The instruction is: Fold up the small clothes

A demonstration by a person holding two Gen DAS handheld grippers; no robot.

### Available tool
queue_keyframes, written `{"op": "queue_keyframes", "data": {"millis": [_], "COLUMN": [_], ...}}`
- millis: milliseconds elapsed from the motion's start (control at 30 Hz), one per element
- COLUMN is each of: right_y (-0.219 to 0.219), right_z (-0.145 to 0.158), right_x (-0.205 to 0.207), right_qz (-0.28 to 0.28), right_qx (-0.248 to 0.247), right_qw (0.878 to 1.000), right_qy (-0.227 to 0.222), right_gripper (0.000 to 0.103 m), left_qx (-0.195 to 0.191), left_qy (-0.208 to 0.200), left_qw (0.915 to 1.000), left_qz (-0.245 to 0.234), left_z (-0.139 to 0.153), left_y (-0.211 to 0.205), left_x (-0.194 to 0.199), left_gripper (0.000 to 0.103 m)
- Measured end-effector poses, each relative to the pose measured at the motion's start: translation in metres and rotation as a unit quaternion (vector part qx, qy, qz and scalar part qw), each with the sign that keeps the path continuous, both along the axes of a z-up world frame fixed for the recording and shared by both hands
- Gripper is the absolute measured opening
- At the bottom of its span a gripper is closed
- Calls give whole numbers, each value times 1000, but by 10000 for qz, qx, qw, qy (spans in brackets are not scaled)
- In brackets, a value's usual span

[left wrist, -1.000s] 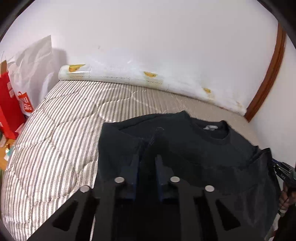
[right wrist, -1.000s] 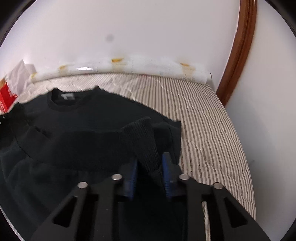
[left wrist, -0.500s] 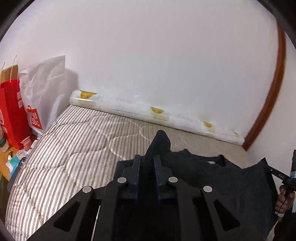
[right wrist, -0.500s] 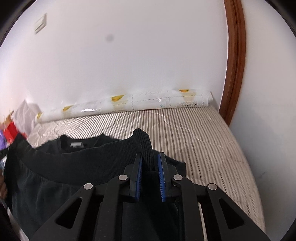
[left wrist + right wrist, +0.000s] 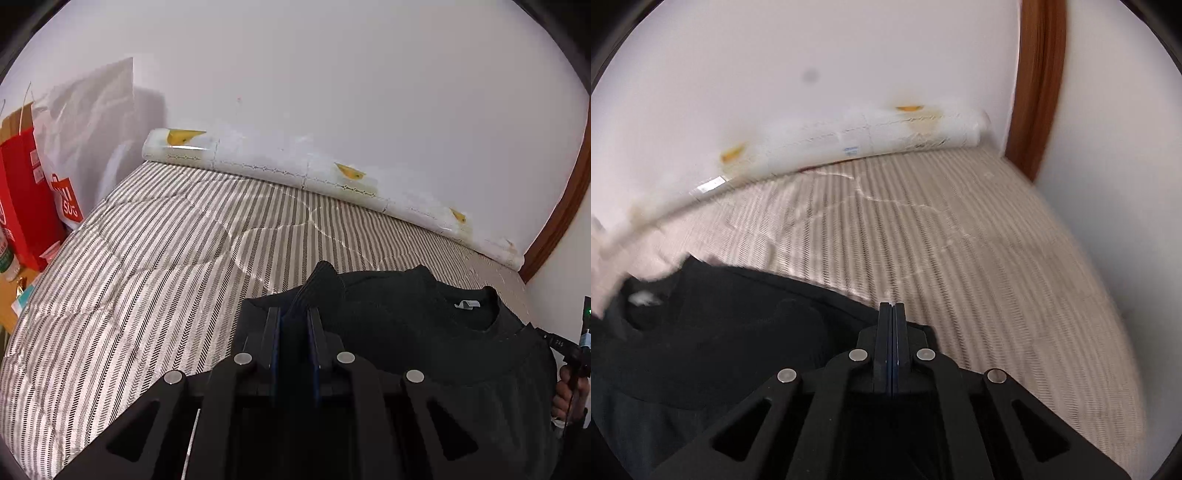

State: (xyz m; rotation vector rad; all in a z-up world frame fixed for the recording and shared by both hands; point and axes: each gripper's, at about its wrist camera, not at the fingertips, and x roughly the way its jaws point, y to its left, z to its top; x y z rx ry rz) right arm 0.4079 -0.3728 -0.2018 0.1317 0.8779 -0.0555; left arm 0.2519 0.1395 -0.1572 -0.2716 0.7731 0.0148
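A black sweater (image 5: pixel 424 332) lies partly on the striped bed (image 5: pixel 147 258), its neck label facing up. My left gripper (image 5: pixel 293 314) is shut on a ribbed edge of the sweater, which sticks up between the fingers. In the right wrist view, which is blurred by motion, my right gripper (image 5: pixel 891 310) is fully shut with no cloth showing between its blue pads. The sweater (image 5: pixel 720 325) lies to its left. The right gripper also shows at the right edge of the left wrist view (image 5: pixel 569 347).
A rolled white mat with yellow marks (image 5: pixel 314 177) lies along the wall at the head of the bed. A red paper bag (image 5: pixel 22 192) and a white bag (image 5: pixel 88 140) stand at the left. A brown wooden frame (image 5: pixel 1039 85) runs up the right corner.
The right gripper has let go of the ribbed sweater edge, closed empty and swung right. The left gripper still holds its edge, lower over the bed than half a second ago.
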Motion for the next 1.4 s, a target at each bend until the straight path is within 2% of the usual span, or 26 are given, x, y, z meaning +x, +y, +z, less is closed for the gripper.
{"op": "queue_keyframes", "data": {"millis": [167, 267, 333, 400, 433, 467, 533, 567, 600, 767, 967, 1133, 1300, 1400], "right_y": [4, 2, 0, -2, -1, 0, 7, 15, 23, 76, 161, 227, 302, 344], "right_z": [0, 2, 5, 13, 18, 22, 33, 40, 47, 72, 75, 72, 72, 69], "right_x": [-1, -4, -9, -16, -20, -24, -33, -41, -50, -87, -117, -139, -184, -221], "right_qz": [-34, -42, -90, -98, -78, -58, 58, 146, 226, 807, 1501, 1936, 2565, 3052], "right_qx": [-196, -160, -142, -158, -168, -185, -242, -298, -344, -288, -267, 69, -13, -207], "right_qw": [9998, 9999, 9999, 9998, 9998, 9998, 9996, 9993, 9988, 9950, 9871, 9806, 9660, 9512], "right_qy": [0, 9, -11, -46, -56, -66, -120, -171, -247, -520, -494, -297, -316, -404], "right_gripper": [0, 0, 0, 2, 3, 7, 18, 30, 40, 56, 57, 57, 57, 57], "left_qx": [35, -16, 79, 224, 239, 244, 221, 166, 119, 160, 267, 439, 419, 336], "left_qy": [198, 168, 174, 201, 190, 182, 212, 209, 190, 114, 305, 456, 597, 619], "left_qw": [9998, 9999, 9998, 9995, 9995, 9995, 9994, 9995, 9996, 9992, 9974, 9956, 9935, 9933], "left_qz": [26, 21, 52, 104, 108, 118, 159, 170, 190, 340, 589, 696, 878, 920], "left_z": [-4, -4, -2, 2, 4, 5, 9, 11, 14, 28, 35, 35, 33, 32], "left_y": [-2, -1, -2, -4, -4, -3, 0, 3, 6, 20, 54, 74, 100, 112], "left_x": [4, 2, 1, -1, -2, -4, -8, -11, -16, -44, -93, -133, -165, -183], "left_gripper": [17, 18, 26, 44, 46, 46, 53, 59, 60, 63, 63, 63, 63, 63]}}
